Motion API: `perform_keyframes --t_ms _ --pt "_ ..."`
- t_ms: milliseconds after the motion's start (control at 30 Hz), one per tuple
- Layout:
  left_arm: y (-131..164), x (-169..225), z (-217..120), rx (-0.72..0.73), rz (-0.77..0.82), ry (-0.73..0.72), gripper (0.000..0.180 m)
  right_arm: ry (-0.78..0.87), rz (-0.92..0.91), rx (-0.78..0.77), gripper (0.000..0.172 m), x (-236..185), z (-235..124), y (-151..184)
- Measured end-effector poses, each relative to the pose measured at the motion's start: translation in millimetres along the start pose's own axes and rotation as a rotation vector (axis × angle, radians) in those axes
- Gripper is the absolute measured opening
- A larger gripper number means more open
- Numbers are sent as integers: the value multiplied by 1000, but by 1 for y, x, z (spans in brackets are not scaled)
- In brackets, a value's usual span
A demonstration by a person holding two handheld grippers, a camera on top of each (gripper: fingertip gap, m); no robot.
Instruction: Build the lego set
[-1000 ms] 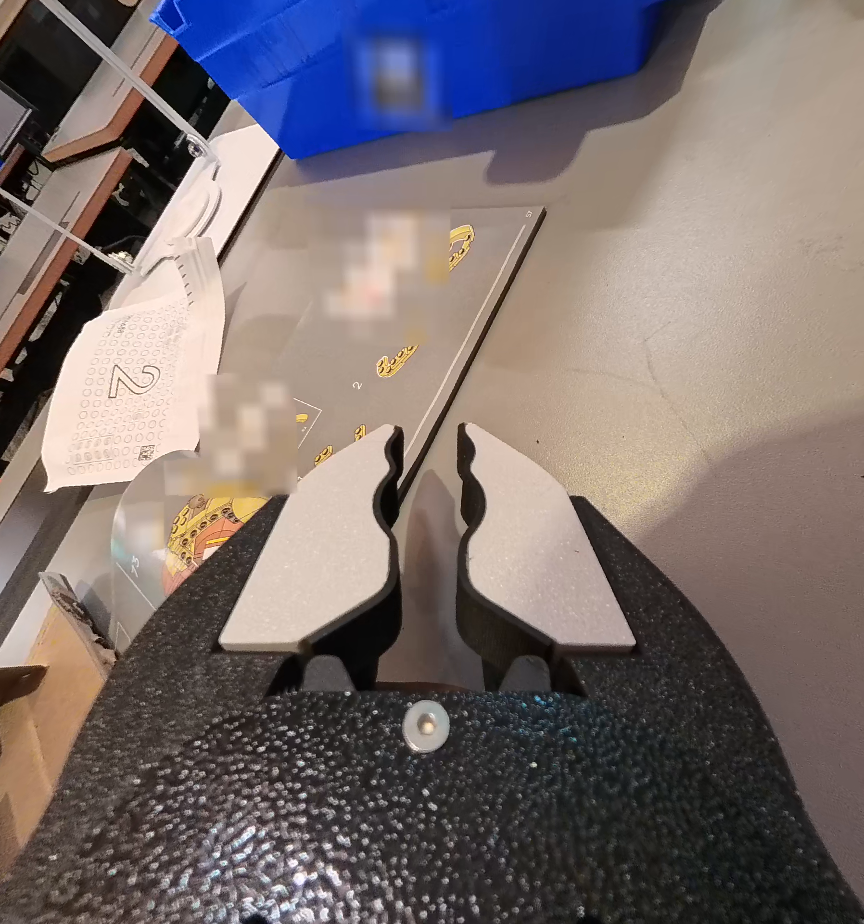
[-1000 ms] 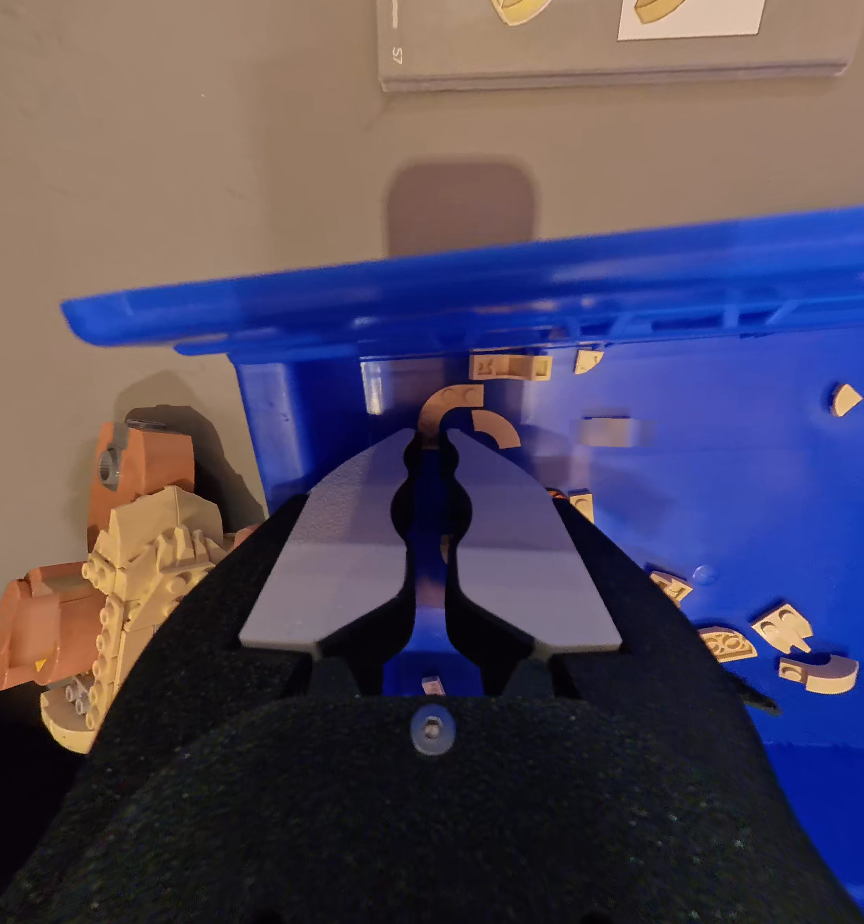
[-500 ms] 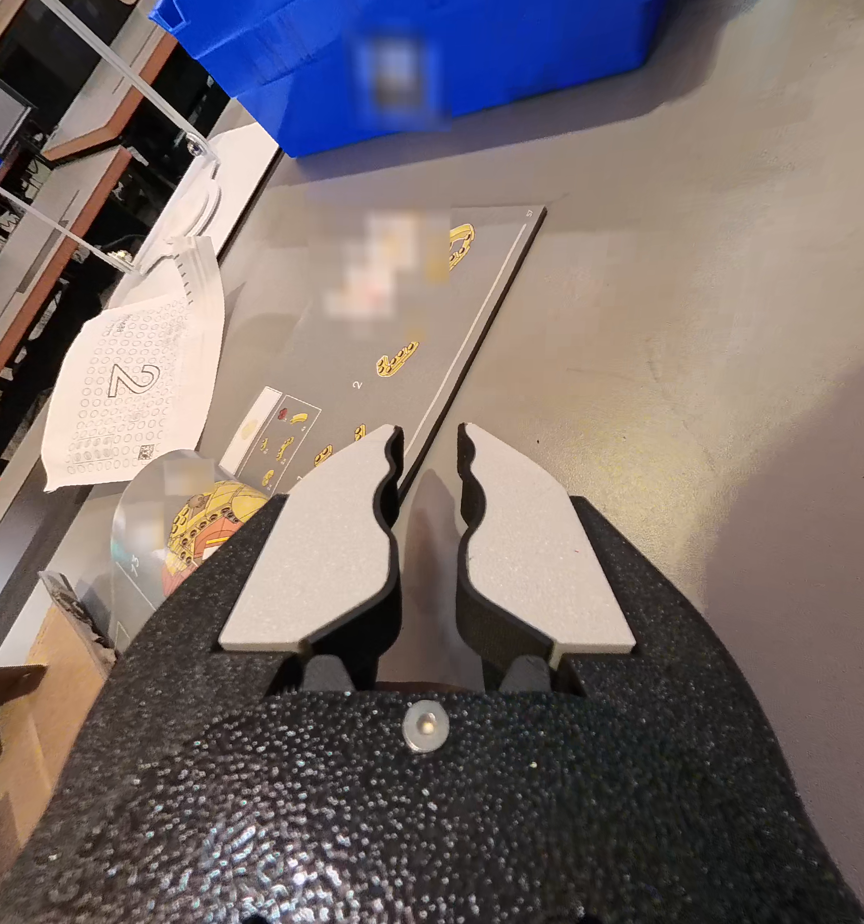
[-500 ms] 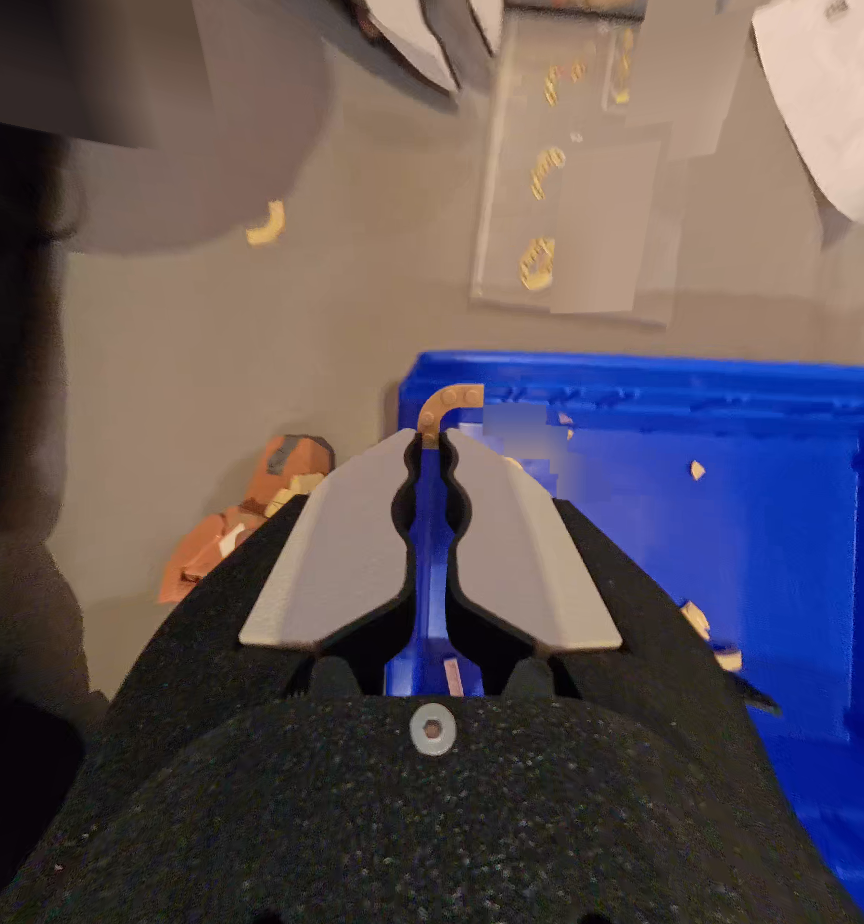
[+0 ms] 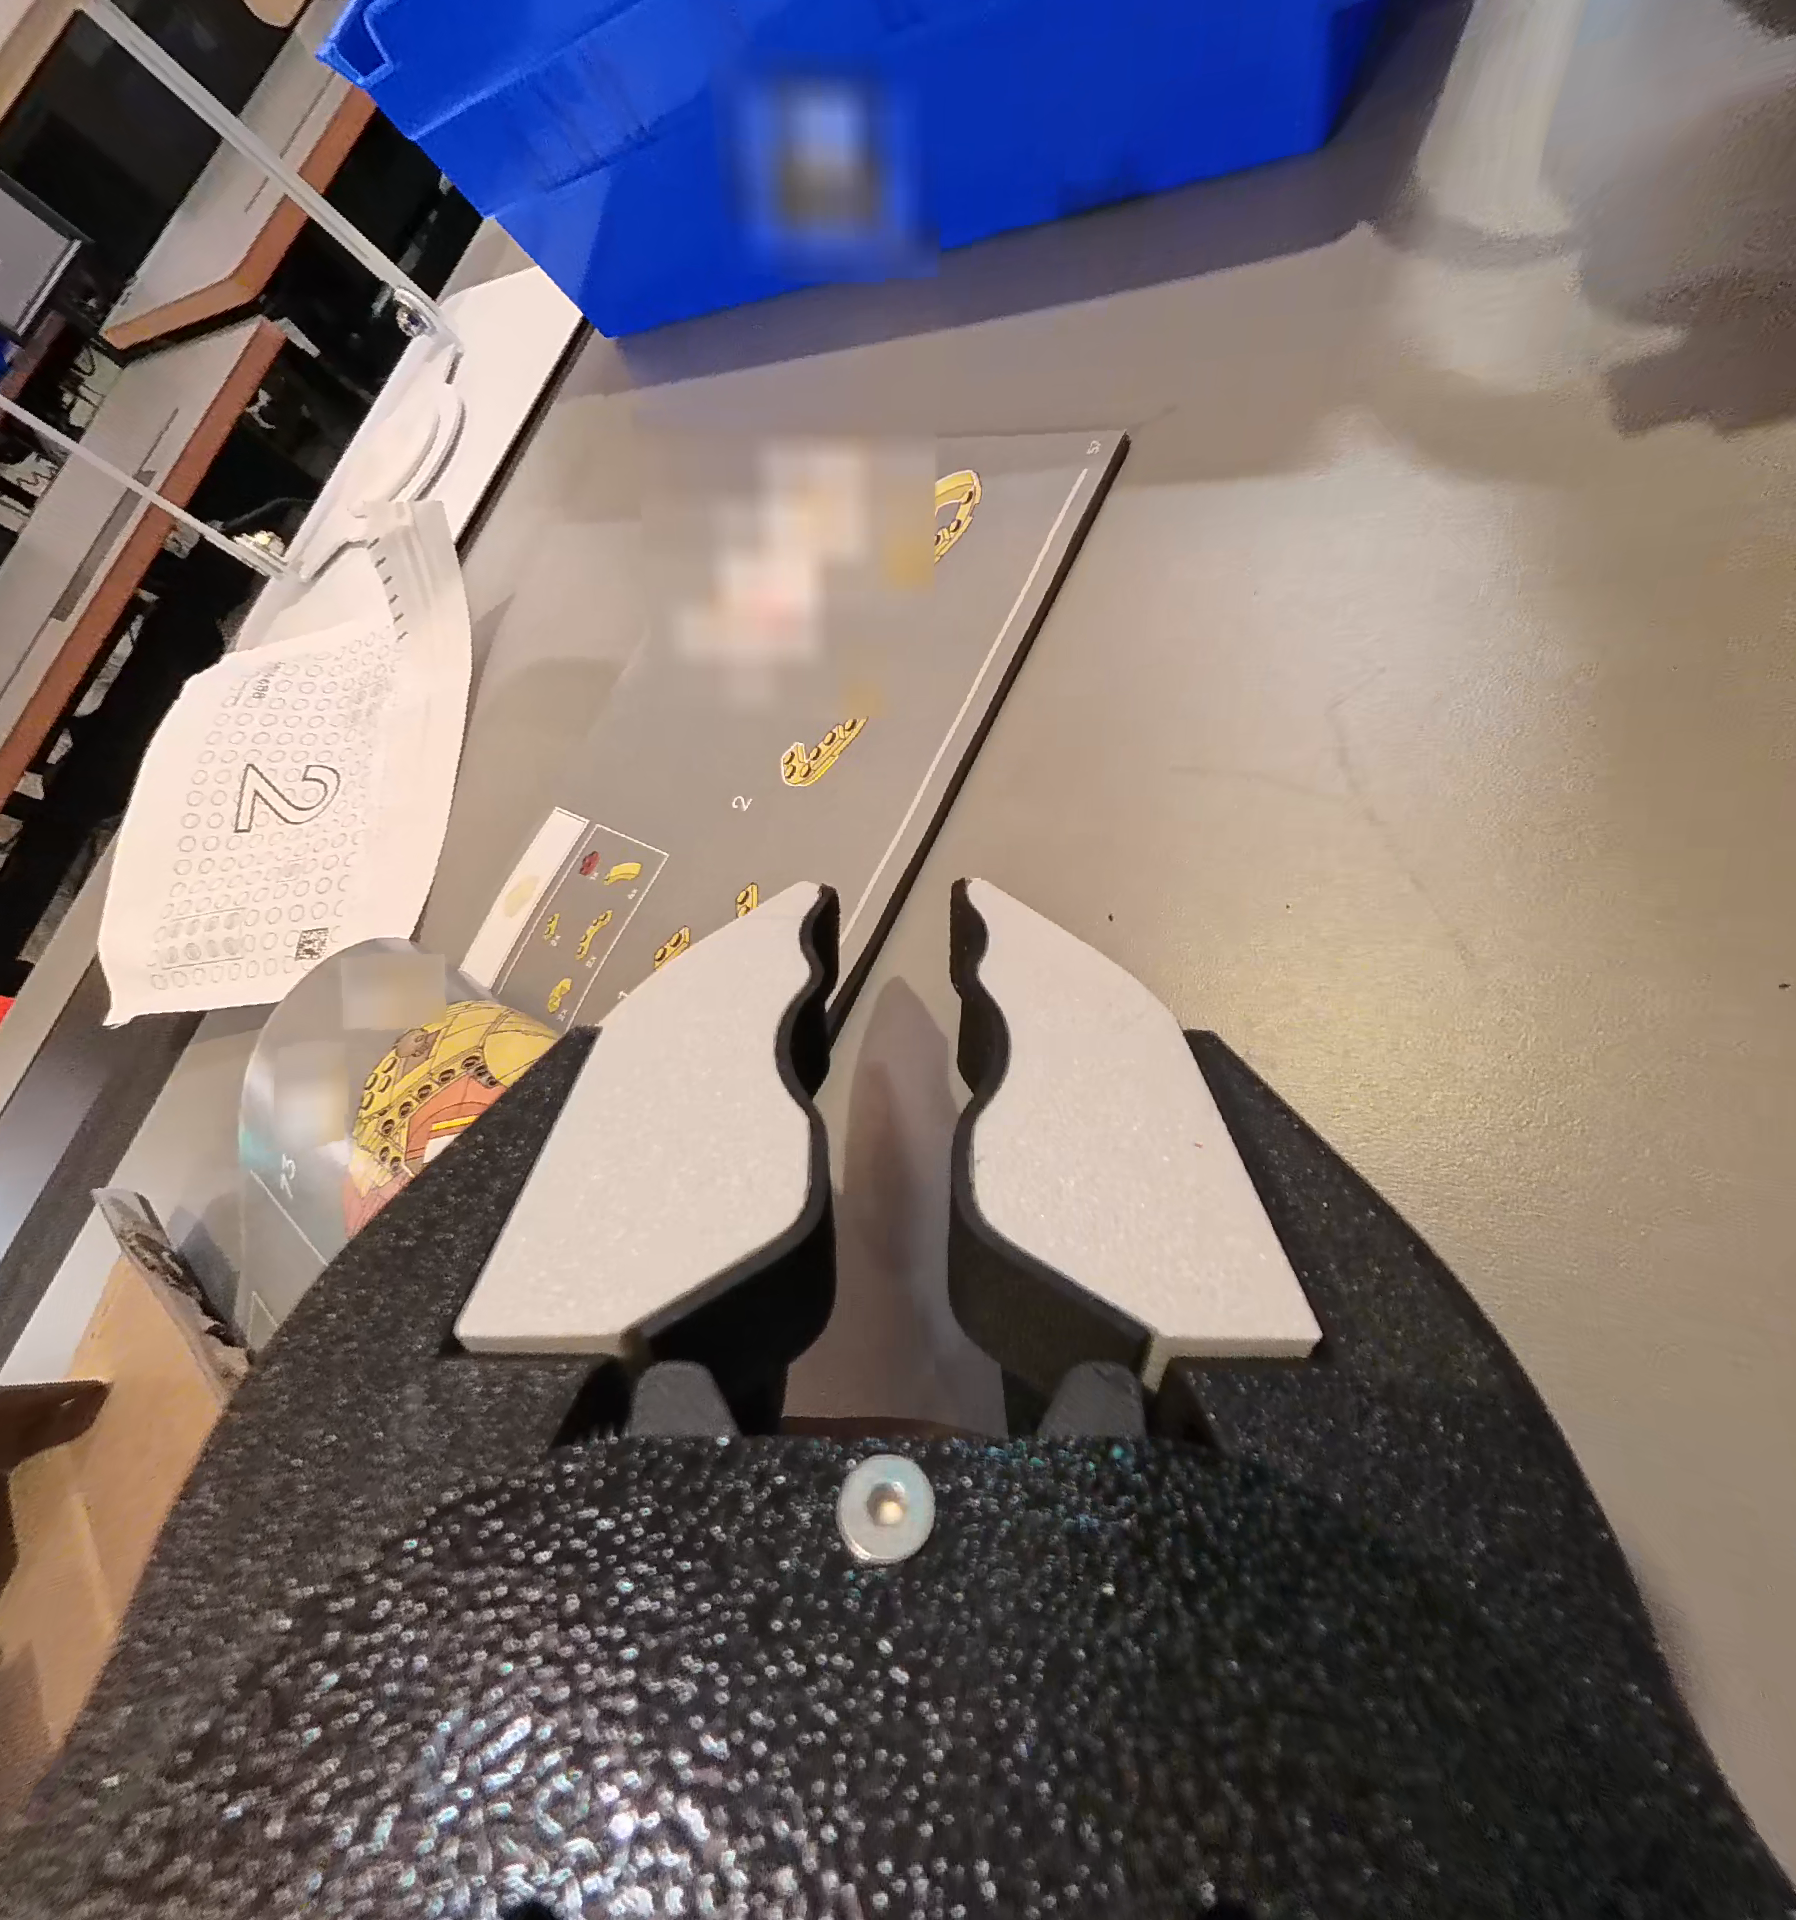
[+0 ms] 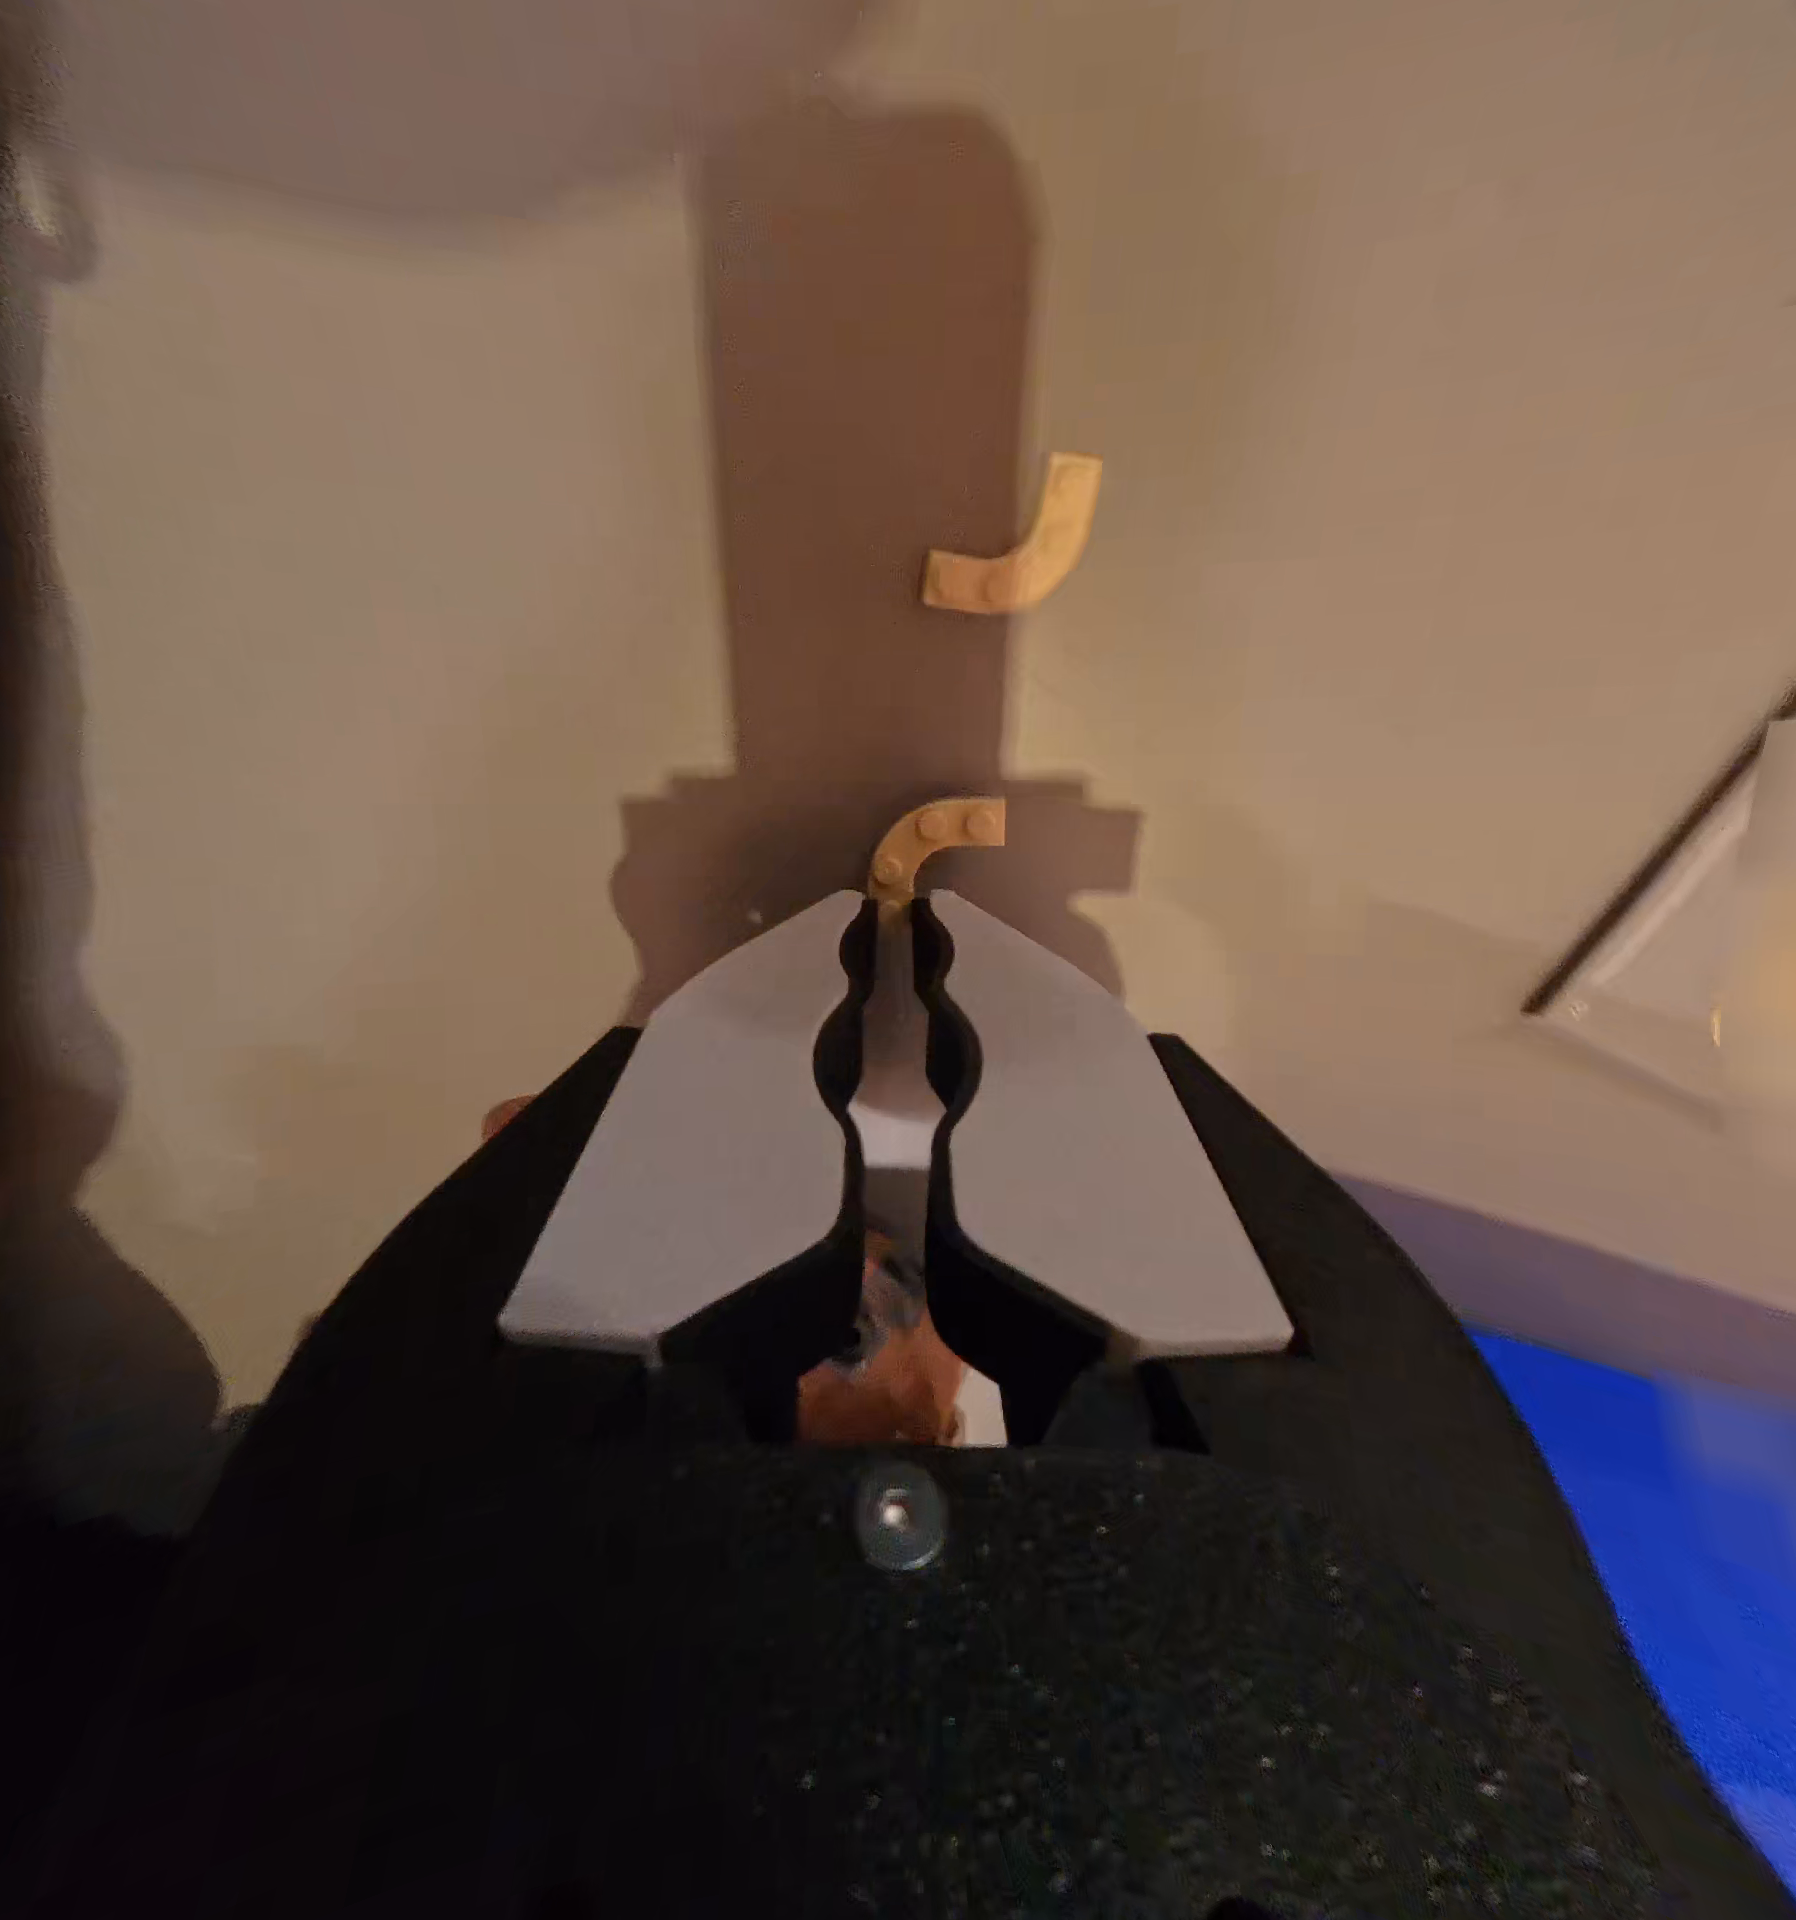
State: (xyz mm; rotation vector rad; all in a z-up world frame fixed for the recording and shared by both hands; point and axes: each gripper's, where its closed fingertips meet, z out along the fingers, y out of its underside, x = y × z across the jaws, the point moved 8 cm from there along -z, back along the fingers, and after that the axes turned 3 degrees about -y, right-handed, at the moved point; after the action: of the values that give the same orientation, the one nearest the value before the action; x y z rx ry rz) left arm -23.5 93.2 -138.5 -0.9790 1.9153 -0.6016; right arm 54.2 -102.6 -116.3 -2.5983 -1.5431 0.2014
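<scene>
My right gripper [image 6: 892,906] is shut on one end of a tan curved studded plate [image 6: 938,840] and holds it above the grey table. A second tan curved plate [image 6: 1029,553] lies on the table just beyond it. My left gripper [image 5: 894,891] is open with nothing between its fingers. It hovers low over the right edge of a dark instruction booklet [image 5: 821,644] that lies open on the table.
A blue bin [image 5: 873,135] stands at the far end of the table in the left wrist view; its corner [image 6: 1683,1558] shows at lower right in the right wrist view. A white paper bag [image 5: 281,790] lies left of the booklet. A cardboard box [image 5: 63,1455] sits at lower left. The tips of one gripper are about 20 cm away from the tips of the other.
My right gripper has lifted the tan curved plate out of the blue bin and carried it over the open table, towards the second plate. The left gripper has not moved.
</scene>
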Motion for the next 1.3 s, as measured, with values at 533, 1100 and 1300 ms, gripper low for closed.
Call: perform_keyframes --t_ms 533,1100,1300 --pt "0 0 1 -7 2 5 20 190 274 495 21 60 -117 104" --pt "0 2 1 -12 18 9 20 179 625 246 18 138 -23 153" --pt "0 1 1 -11 10 8 20 157 592 285 17 130 -38 149"
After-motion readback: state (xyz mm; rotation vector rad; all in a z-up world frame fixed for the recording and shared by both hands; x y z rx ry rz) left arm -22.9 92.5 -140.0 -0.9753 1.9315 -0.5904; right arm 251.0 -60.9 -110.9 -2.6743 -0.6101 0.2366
